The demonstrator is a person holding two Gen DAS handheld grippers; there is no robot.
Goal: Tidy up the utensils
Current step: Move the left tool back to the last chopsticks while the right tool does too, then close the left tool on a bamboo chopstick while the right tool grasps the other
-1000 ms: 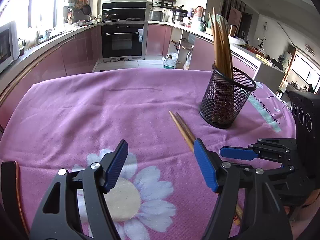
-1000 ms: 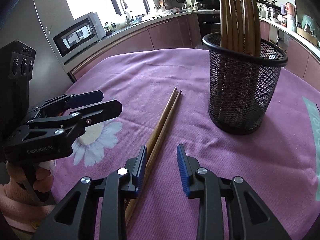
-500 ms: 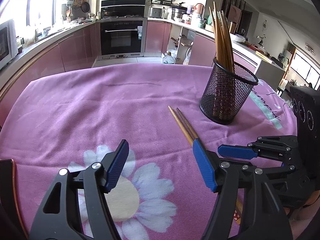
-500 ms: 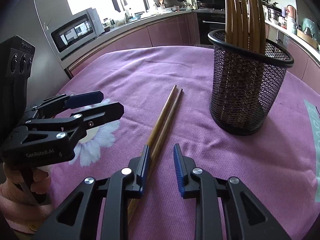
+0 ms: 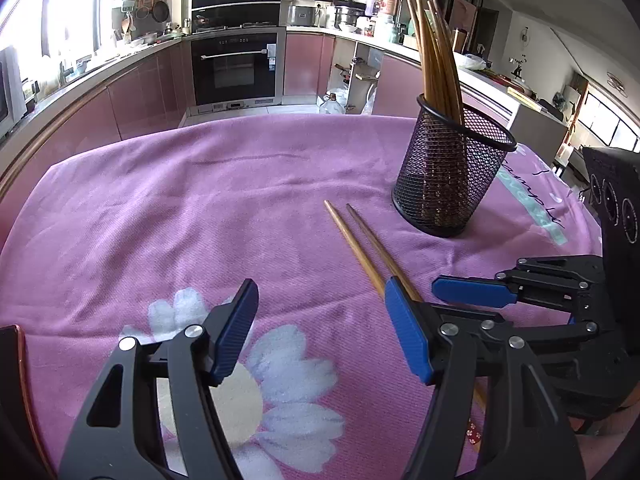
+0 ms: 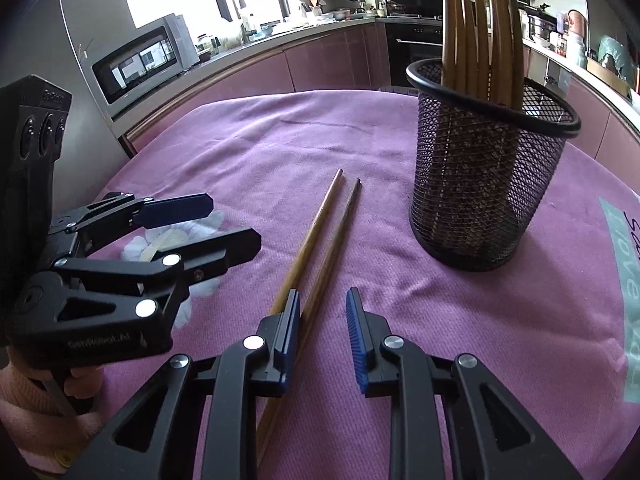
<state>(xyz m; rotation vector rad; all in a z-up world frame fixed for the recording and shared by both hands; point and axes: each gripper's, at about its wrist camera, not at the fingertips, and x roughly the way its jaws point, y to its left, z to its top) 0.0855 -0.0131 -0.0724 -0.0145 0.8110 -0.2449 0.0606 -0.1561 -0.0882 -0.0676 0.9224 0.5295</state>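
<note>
Chopsticks point(image 6: 320, 240), two loose wooden ones, lie side by side on the purple flowered cloth point(image 5: 180, 208) that covers the surface, their far tips near the foot of the black mesh holder point(image 6: 488, 184). That holder stands upright just beyond them, with a bunch of matching chopsticks point(image 5: 436, 52) leaning in it. The right gripper point(image 6: 323, 334) is low over the near part of the loose pair; its blue-padded fingers point(image 6: 290, 332) stand narrowly apart with one stick between them and the other hidden under the left finger, and no pad presses on either. The left gripper point(image 5: 320, 332) is just beside it above the white flower print, its fingers wide apart with nothing between them. A pink sleeve point(image 6: 24, 412) shows at the hand under the left gripper.
</note>
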